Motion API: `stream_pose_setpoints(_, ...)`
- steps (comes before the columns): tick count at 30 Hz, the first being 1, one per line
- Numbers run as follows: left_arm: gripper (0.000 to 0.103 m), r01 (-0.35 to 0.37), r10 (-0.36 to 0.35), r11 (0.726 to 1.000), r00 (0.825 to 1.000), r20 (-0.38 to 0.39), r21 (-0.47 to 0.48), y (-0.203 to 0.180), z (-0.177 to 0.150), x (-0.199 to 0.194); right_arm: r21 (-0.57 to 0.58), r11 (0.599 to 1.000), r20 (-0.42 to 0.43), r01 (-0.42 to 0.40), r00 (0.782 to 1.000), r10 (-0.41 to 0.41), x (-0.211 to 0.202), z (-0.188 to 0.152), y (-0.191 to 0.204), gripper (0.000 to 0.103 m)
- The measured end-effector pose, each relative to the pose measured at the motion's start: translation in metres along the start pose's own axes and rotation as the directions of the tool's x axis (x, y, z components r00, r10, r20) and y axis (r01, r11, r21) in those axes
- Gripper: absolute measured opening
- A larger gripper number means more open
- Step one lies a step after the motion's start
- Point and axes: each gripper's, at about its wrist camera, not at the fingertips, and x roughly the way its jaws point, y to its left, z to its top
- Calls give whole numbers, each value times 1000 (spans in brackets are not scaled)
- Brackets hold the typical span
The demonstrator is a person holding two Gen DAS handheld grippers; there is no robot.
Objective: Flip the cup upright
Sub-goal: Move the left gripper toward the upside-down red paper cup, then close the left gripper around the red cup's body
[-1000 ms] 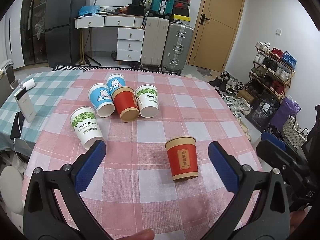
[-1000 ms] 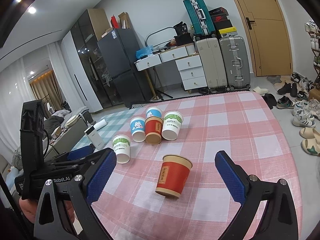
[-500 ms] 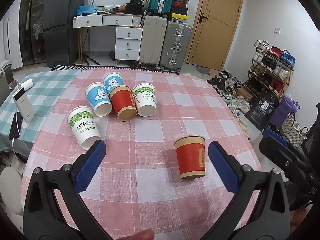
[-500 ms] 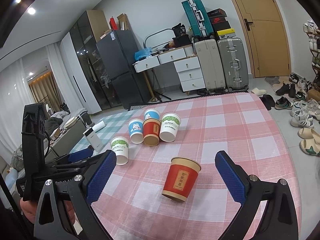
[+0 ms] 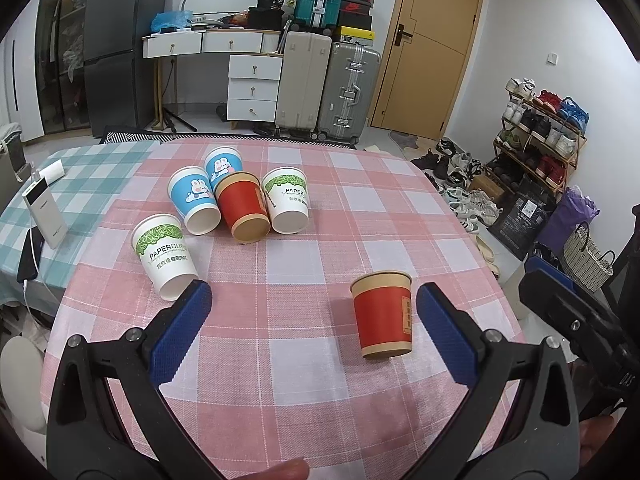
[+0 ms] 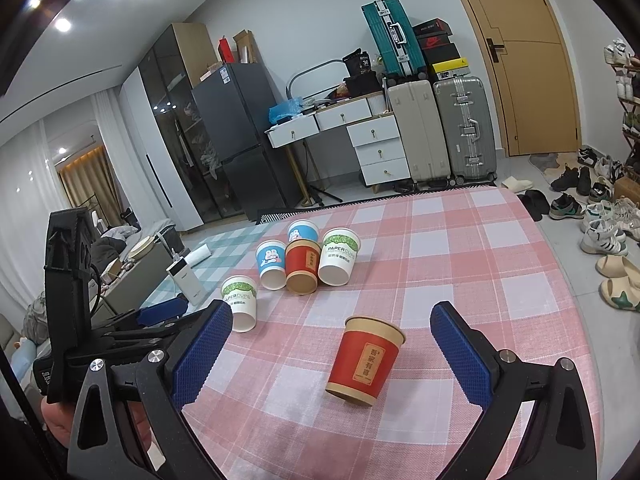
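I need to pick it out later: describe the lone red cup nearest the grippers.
The red cup is paper by its look, with tan bands at rim and base and a tan label of dark characters. It stands apart from the other cups on the pink checked tablecloth, its wider rolled end up. Nothing grips or touches it.

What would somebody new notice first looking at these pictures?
Probably the lone red cup standing near the front of the pink checked tablecloth, between the wide-open blue-padded right tongs. Behind it, toward the table's far left, sits a cluster of five more paper cups, blue, red and white.
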Motion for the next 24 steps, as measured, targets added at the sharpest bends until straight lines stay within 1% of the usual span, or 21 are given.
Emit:
stream_pose_setpoints(5, 102, 0, 0, 1000, 1000, 0, 0, 0, 0, 0, 0, 1000, 1, -2, 1000, 2, 0, 0, 0, 101)
stream_pose_setpoints(15, 102, 4, -4, 1000, 1000, -26, 21, -6, -1, 12, 14, 1000, 11, 4, 1000, -5, -2, -1, -7, 101)
stream_pose_setpoints(20, 102, 2, 0, 999, 998, -56, 37, -11, 1, 30, 30, 999, 12, 12, 1000, -12, 3, -4, -19, 101)
stream_pose_setpoints(24, 102, 9, -5, 999, 996, -87, 52, -16, 5, 52, 57, 998, 3, 18, 1000, -18, 11, -8, -34, 101)
